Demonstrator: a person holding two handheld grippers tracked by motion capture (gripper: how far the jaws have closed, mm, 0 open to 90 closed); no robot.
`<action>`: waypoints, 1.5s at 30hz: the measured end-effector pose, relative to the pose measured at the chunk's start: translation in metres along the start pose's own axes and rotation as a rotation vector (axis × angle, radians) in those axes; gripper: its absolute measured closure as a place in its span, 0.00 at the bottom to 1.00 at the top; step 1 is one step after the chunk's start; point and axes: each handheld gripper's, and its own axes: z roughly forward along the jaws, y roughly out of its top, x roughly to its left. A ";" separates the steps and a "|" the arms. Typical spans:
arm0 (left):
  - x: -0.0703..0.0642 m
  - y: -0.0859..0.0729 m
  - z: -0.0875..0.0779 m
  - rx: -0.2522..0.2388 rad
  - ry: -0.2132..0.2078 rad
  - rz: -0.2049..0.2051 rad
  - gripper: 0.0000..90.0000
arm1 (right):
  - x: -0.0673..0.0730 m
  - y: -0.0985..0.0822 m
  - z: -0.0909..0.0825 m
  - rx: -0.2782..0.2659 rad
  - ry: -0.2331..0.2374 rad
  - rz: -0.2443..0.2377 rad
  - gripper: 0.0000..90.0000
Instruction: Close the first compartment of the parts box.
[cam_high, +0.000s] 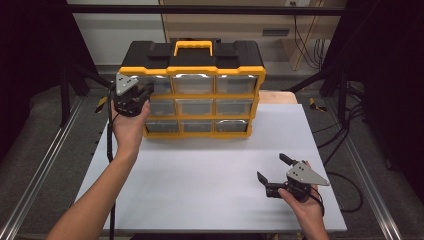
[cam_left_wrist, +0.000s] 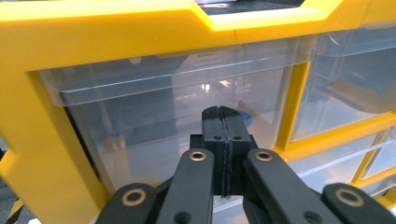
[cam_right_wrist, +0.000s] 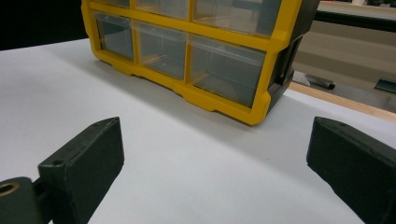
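Observation:
A yellow and black drawer cabinet (cam_high: 192, 70) with clear plastic drawers stands at the back of the white table (cam_high: 200, 185). My left gripper (cam_high: 149, 91) is held up against the cabinet's upper left corner. In the left gripper view it (cam_left_wrist: 224, 119) is shut, pads pressed together with nothing between them, right in front of the top-left drawer (cam_left_wrist: 140, 116). Whether the tips touch the drawer face I cannot tell. My right gripper (cam_high: 271, 167) rests low over the table's front right, open, pointing toward the cabinet (cam_right_wrist: 219, 98). Bare table lies between its jaws (cam_right_wrist: 215, 140).
A black and yellow carry handle (cam_high: 193, 48) tops the cabinet. A wooden board (cam_high: 278, 97) shows behind the table's back right corner. Metal rails (cam_high: 45, 165) run along both sides of the table, and cables (cam_high: 345, 185) lie on the floor at the right.

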 end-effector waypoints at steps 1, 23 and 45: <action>0.001 0.000 -0.001 0.000 0.000 0.001 1.00 | 0.000 0.000 0.000 0.002 0.001 0.000 0.05; 0.007 -0.004 -0.021 -0.058 -0.004 -0.035 1.00 | -0.001 -0.002 -0.002 0.004 -0.009 0.001 0.05; 0.000 -0.001 -0.039 -0.130 -0.048 -0.012 0.78 | -0.003 -0.001 -0.006 -0.006 -0.027 0.013 0.05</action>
